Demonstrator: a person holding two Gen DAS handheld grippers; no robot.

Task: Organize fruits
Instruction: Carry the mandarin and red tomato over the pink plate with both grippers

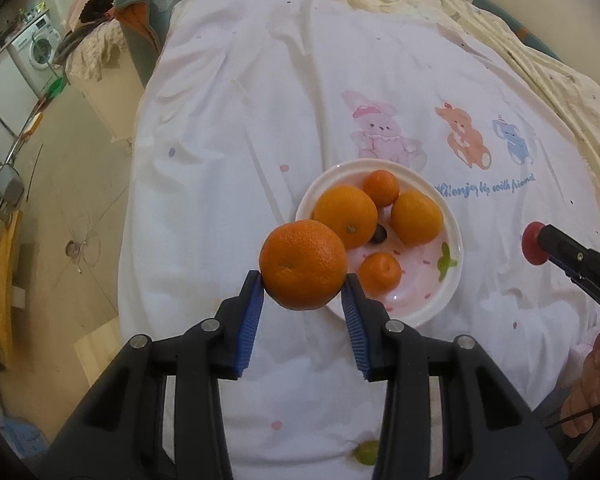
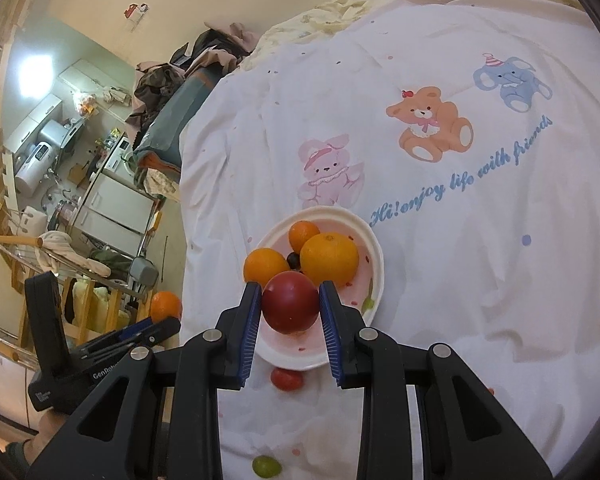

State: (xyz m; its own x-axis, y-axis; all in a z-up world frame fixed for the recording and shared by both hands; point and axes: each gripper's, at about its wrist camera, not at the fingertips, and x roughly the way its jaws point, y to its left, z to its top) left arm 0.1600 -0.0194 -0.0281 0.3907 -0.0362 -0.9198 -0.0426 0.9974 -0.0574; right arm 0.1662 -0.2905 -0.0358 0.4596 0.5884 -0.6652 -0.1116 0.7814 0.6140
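Bedsheet [image 1: 228,128] bears plate [image 1: 454,248]; four oranges [image 1: 345,216] inside.

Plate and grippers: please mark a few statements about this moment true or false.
1. The left gripper holds an orange. True.
2. The right gripper is empty. False: it grips a red fruit.
3. The plate holds only green grapes. False: it holds mostly oranges.
4. A green grape lies on the sheet, off the plate. True.
5. A small red fruit lies on the sheet beside the plate. True.
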